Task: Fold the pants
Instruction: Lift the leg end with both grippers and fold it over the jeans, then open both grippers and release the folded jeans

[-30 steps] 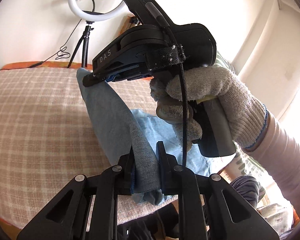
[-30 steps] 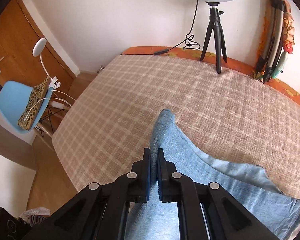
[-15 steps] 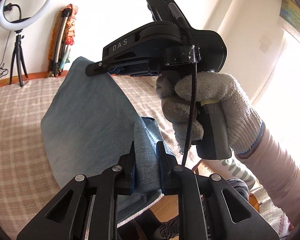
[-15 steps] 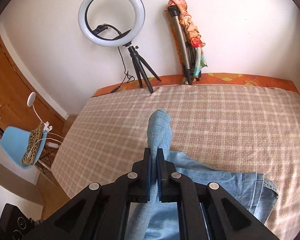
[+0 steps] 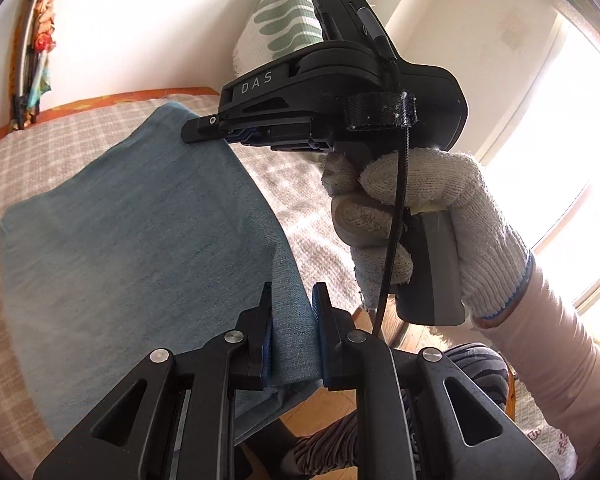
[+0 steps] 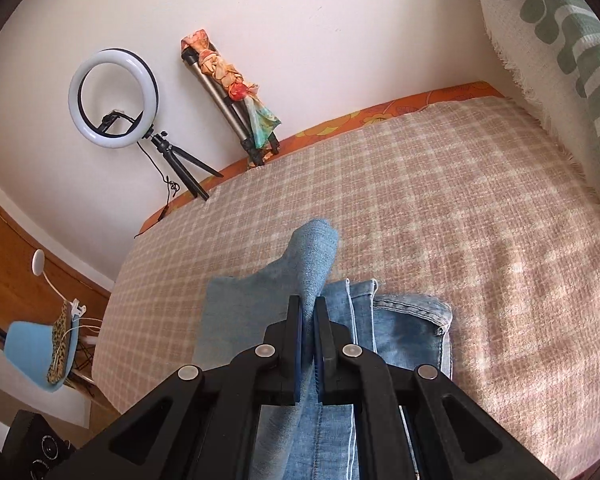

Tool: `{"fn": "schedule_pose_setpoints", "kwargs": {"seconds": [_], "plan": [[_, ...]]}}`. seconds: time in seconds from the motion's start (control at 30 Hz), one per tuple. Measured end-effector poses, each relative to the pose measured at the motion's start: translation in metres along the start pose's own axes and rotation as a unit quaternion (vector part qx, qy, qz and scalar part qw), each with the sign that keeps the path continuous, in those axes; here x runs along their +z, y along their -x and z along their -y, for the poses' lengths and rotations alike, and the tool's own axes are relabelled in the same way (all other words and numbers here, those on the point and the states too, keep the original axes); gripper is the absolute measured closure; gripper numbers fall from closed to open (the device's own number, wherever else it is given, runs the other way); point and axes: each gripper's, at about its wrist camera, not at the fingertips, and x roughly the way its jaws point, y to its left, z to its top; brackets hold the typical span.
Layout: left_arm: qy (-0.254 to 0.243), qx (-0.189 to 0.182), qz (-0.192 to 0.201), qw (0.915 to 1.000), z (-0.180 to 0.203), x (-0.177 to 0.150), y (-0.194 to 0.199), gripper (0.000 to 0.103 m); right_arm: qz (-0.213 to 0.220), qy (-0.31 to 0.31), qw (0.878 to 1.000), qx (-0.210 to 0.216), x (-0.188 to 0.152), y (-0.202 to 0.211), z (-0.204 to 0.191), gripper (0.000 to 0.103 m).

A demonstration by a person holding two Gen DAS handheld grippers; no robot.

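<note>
Over the bed (image 6: 440, 200), both jaws pinch pants (image 5: 140, 240).

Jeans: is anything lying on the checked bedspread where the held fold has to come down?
Nothing visible. Both grippers are shut on the jeans, and the bedspread around them is bare; the cushion stands off at the edge.
</note>
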Motion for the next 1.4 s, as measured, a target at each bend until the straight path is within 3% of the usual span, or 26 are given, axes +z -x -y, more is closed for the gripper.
{"fn": "schedule_pose_setpoints", "kwargs": {"seconds": [0.23, 0.6, 0.7, 0.8, 0.9, 0.97, 1.1, 1.17, 1.23, 1.4], "plan": [[-0.010, -0.007, -0.020, 0.9997, 0.004, 0.005, -0.028, 0.088, 0.015, -0.014, 1.000, -0.015, -0.011, 0.004, 0.037, 0.101], [-0.004, 0.013, -0.043, 0.9990, -0.010, 0.004, -0.060, 0.087, -0.009, -0.018, 1.000, -0.021, -0.017, -0.024, 0.070, 0.101], [-0.001, 0.008, -0.052, 0.9986, -0.001, 0.001, -0.070, 0.076, -0.012, -0.015, 0.999, -0.025, -0.018, -0.028, 0.072, 0.101], [-0.010, 0.022, -0.057, 0.9981, 0.007, 0.001, -0.074, 0.072, -0.012, -0.008, 1.000, -0.028, -0.021, -0.028, 0.072, 0.101], [-0.002, 0.022, -0.066, 0.9976, 0.009, -0.002, -0.070, 0.070, 0.001, -0.010, 0.999, -0.040, -0.021, -0.020, 0.074, 0.092], [-0.012, 0.028, -0.066, 0.9973, 0.010, -0.005, -0.063, 0.067, 0.016, -0.008, 0.998, -0.060, -0.021, -0.010, 0.076, 0.068], [-0.031, 0.040, -0.056, 0.9972, 0.012, -0.010, -0.040, 0.062, 0.032, -0.009, 0.997, -0.063, -0.029, 0.009, 0.078, 0.056], [-0.033, 0.046, -0.046, 0.9973, 0.008, -0.010, -0.026, 0.061, 0.034, -0.005, 0.998, -0.051, -0.035, 0.017, 0.077, 0.044], [-0.034, 0.059, -0.035, 0.9971, 0.001, -0.009, -0.009, 0.051, 0.036, 0.001, 0.998, -0.045, -0.042, 0.023, 0.074, 0.036], [-0.022, 0.104, -0.010, 0.9943, -0.031, -0.007, 0.025, 0.048, 0.018, 0.025, 0.999, -0.030, -0.050, 0.018, 0.069, 0.030]]}}
